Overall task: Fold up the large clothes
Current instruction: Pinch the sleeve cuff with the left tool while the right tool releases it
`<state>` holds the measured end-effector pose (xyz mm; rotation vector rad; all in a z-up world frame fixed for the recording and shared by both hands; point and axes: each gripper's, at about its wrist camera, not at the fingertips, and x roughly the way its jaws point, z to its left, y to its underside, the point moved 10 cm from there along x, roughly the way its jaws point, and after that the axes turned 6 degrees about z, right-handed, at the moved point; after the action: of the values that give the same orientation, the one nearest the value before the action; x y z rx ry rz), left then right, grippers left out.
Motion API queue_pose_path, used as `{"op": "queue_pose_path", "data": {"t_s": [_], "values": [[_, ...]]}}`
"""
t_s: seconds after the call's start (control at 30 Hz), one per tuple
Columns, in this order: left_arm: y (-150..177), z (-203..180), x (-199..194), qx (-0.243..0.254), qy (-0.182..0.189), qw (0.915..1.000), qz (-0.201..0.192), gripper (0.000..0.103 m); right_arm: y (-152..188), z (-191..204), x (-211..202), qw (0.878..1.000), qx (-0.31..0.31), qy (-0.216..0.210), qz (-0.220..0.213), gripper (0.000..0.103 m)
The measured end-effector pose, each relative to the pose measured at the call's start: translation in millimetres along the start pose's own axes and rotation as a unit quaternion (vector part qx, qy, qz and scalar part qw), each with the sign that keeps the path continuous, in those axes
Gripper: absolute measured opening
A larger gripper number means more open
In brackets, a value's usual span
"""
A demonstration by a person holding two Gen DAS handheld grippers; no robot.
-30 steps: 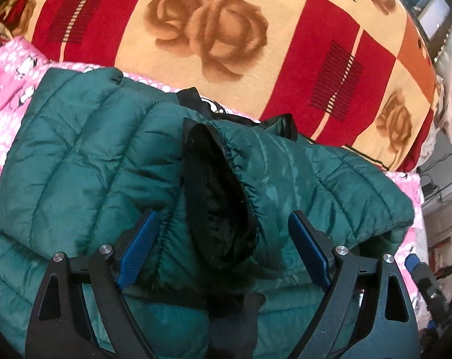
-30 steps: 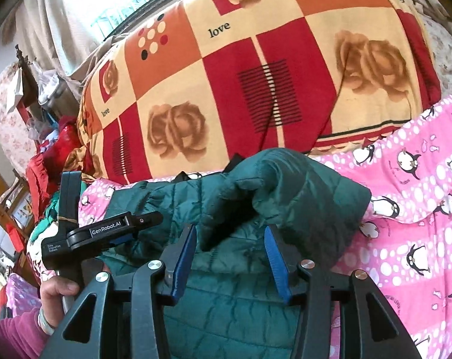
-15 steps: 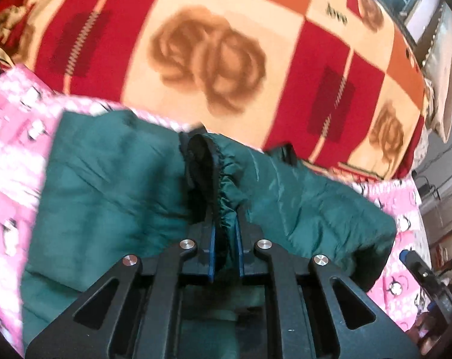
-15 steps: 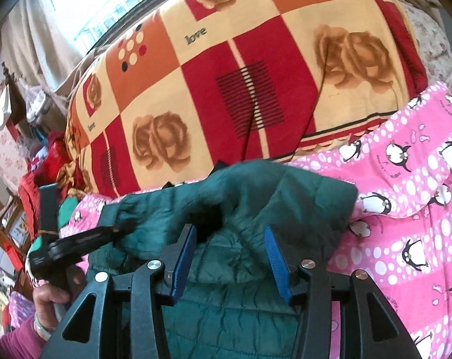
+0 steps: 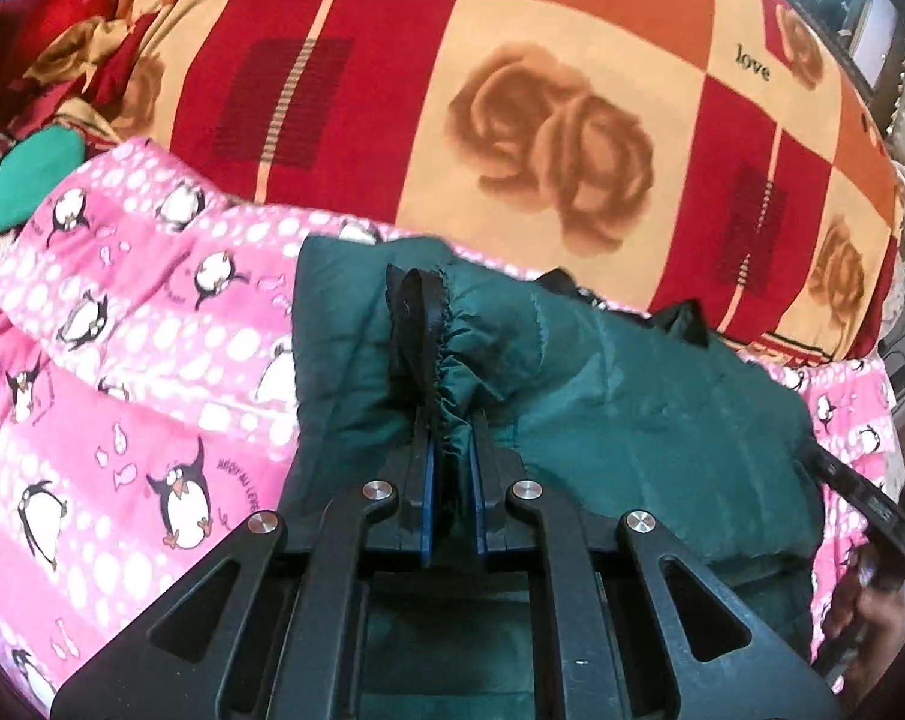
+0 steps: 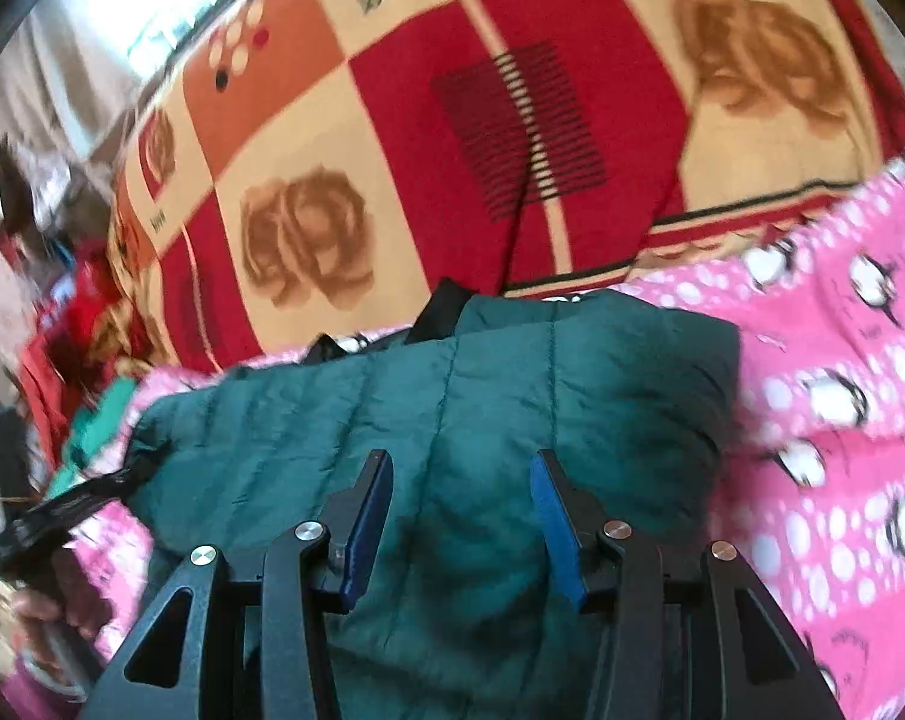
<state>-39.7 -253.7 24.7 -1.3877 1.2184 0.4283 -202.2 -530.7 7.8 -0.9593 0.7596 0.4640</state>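
The elastic cuff [image 5: 437, 354] of the green puffer jacket [image 5: 632, 396] is pinched by the left gripper [image 5: 450, 480]; the right gripper [image 6: 459, 516] is held spread above it on the pink penguin blanket [image 5: 122, 396].

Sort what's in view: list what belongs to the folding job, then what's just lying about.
Job:
green puffer jacket
its gathered cuff, pinched in the left tool
right tool, open above the jacket

Lying about:
pink penguin blanket
red rose quilt
pile of clothes
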Motion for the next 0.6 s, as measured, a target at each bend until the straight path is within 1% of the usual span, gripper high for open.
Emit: {"op": "queue_pose_path", "data": {"t_s": [0.07,0.17,0.27,0.37,0.43,0.47,0.5,0.57,0.6], "values": [[0.9,1.5,4.4,-0.002,-0.001,1.0,0.002,0.008,-2.5,1.3,20.1,1.0,-0.019,0.012,0.015,0.046],[-1.8,3.4,9.9,-0.007,-0.002,1.0,0.003,0.008,-0.3,0.2,52.5,0.998,-0.034,0.014,0.054,0.046],[-7.3,2.9,13.4,-0.008,-0.009,0.9999,-0.001,0.008,-4.5,-3.6,69.0,0.998,-0.036,0.018,0.057,0.046],[-13.1,1.6,14.2,-0.005,-0.014,0.9999,-0.004,0.009,-11.8,-5.6,71.8,0.997,-0.034,0.024,0.062,0.046],[-13.8,2.5,11.4,-0.005,-0.009,0.9999,0.0,0.014,-18.3,-3.8,58.4,0.998,-0.029,0.022,0.06,0.046],[-13.6,2.9,8.9,-0.003,-0.007,1.0,0.001,0.024,-22.0,-1.4,46.8,0.998,-0.028,0.016,0.05,0.046],[-13.6,3.7,5.7,0.0,-0.008,1.0,-0.001,0.043,-24.9,-0.4,28.5,0.999,-0.027,0.006,0.031,0.046],[-14.0,5.4,-5.5,0.002,-0.005,0.9999,-0.014,0.068,-23.9,1.3,4.7,0.999,-0.03,0.002,0.015,0.046],[-14.7,5.3,-12.4,0.001,0.002,0.9997,-0.025,0.069,-19.3,1.7,-6.5,0.999,-0.036,0.003,0.013,0.046]]}}
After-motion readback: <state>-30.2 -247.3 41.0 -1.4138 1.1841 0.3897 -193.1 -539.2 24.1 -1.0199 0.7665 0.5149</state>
